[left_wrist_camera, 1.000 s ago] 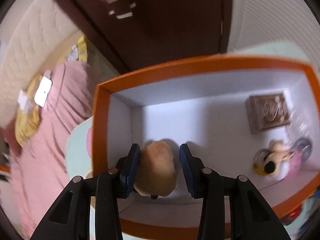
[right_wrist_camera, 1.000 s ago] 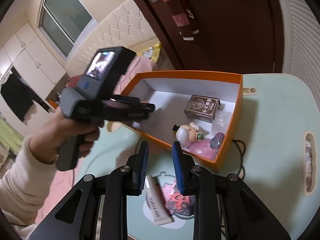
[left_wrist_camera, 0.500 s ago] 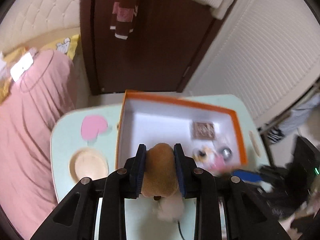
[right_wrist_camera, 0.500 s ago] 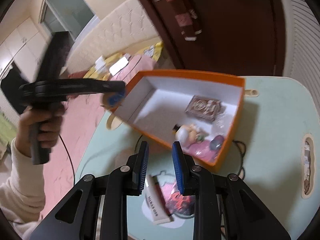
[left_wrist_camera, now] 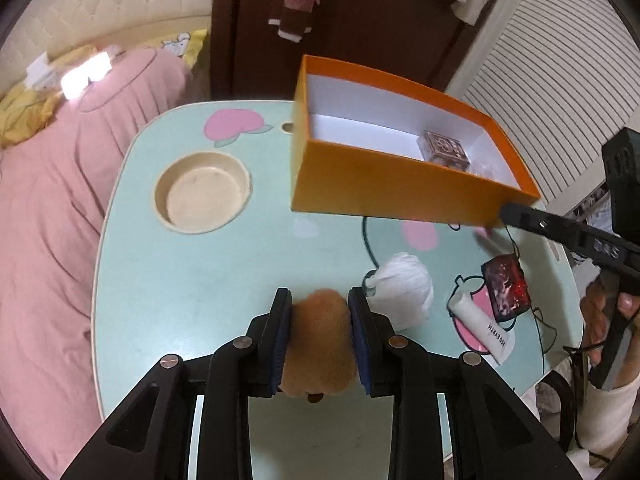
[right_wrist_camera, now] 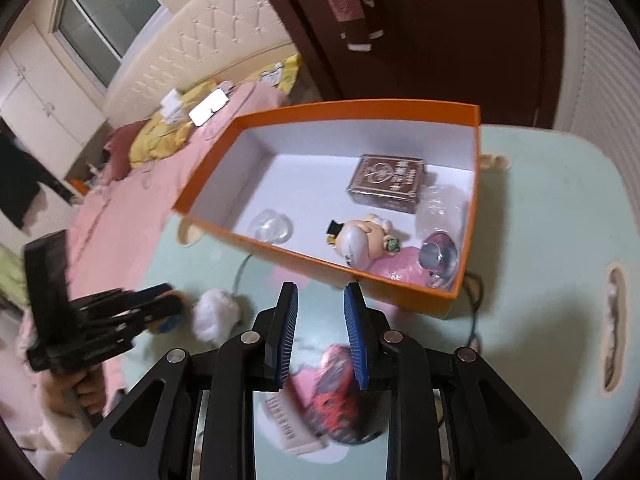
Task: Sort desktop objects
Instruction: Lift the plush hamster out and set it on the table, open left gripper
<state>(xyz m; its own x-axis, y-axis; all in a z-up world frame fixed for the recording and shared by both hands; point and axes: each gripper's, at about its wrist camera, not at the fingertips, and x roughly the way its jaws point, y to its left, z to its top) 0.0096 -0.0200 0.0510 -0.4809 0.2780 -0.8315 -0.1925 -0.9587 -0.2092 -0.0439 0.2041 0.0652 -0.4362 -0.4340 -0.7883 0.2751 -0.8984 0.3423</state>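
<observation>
Now the left gripper (left_wrist_camera: 320,328) clamps a brown plush toy (left_wrist_camera: 318,344) above bare mint table (left_wrist_camera: 192,280), near of the orange box (left_wrist_camera: 392,192); the right gripper (right_wrist_camera: 320,328) hangs parted, empty.

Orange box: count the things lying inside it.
5 in the orange box: brown card box, figurine, pink bag, metal cup, clear plastic piece. More may hide.

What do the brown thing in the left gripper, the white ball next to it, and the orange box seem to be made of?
Brown toy: plush, going by its fuzzy nap, pinched between the left gripper fingers. White ball: looks like fluffy fibre or bunched soft fabric; hard to tell. Orange box: likely matte cardboard, with thin flat walls and a white lining.
</observation>
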